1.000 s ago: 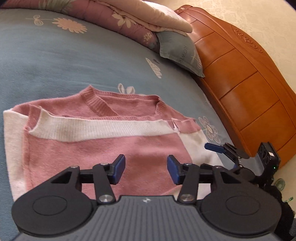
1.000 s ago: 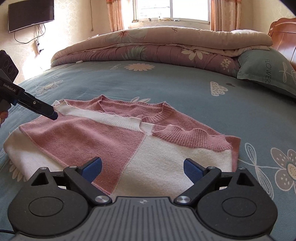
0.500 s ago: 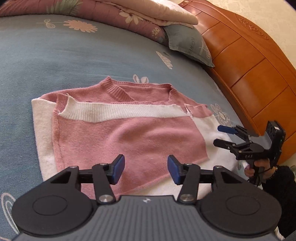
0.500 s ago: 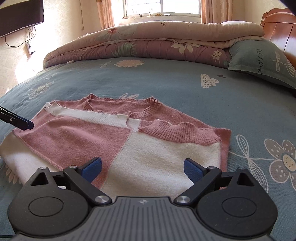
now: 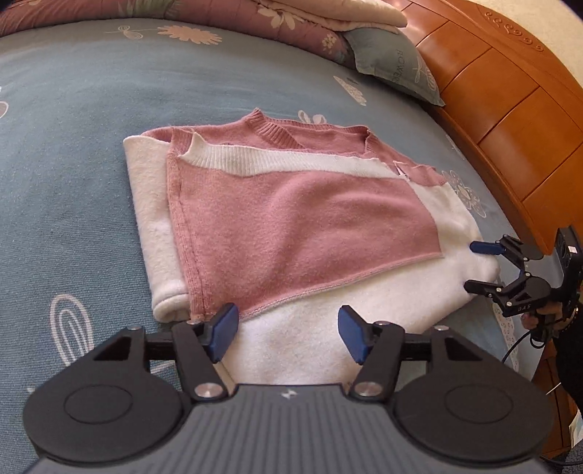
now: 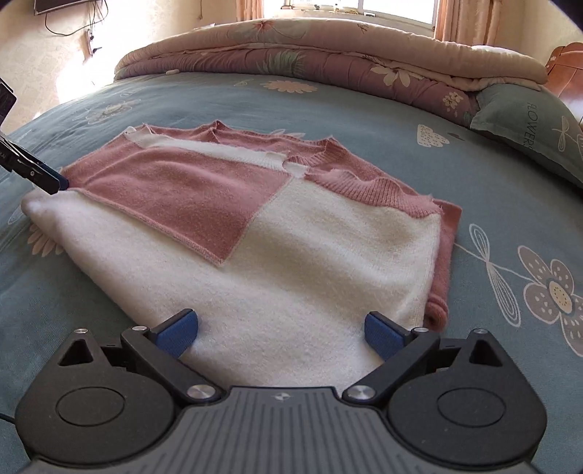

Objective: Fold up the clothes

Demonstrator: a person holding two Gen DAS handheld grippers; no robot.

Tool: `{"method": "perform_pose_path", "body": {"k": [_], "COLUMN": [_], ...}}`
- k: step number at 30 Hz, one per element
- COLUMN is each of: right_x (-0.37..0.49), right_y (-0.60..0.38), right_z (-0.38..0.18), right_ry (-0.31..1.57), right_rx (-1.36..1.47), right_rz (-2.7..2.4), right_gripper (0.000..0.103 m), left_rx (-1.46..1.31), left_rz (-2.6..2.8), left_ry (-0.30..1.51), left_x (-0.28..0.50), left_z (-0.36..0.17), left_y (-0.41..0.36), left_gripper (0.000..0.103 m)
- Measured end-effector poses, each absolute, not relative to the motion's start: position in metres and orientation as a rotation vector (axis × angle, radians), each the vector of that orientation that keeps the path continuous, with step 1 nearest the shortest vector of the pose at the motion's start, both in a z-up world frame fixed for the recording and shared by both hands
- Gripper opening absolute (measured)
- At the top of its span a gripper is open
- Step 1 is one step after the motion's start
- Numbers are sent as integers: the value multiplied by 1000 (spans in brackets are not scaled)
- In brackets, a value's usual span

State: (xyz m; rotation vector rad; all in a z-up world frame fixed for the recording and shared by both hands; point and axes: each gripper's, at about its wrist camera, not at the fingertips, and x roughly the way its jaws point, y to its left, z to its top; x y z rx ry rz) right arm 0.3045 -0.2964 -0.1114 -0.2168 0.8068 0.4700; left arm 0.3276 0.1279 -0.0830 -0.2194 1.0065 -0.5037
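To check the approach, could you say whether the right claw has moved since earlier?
Yes, the right claw slid away from the flower print, down the sweater's white edge.

Each camera sits just behind its own gripper and looks forward and down along the two fingers. The left wrist view looks over the left gripper [image 5: 288, 333] from one near corner of the sweater [image 5: 302, 233], facing toward the wooden headboard [image 5: 510, 109], and catches the right gripper [image 5: 481, 266] at its right edge. The right wrist view looks over the right gripper [image 6: 280, 335] from the other near corner, close to the cloth, facing the window [image 6: 349, 7]. Both views share the sweater, the bedspread [image 6: 364, 109] and the pillow [image 6: 528, 124].
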Motion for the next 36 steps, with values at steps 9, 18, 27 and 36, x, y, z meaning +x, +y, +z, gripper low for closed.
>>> {"method": "perform_pose_path", "body": {"k": [9,18,27,36], "right_x": [340,345,320,264], "right_y": [-278,-276,-284,-306], "right_z": [-78,-106,-93,-95], "right_ry": [718,769,698,682], "right_rx": [-33,-112,-29,0], "right_rz": [552,463,430,384], "right_gripper": [101,103,103,103], "left_rx": [-355,-510,-444,-428], "left_rz": [-587,-454,-651,-605], "left_ry": [912,957,1003,962], "left_x": [395,431,422,418], "left_z": [-55,-96,-96,-83], "left_y": [71,68,-7,-36], "left_gripper": [62,59,63,65]}}
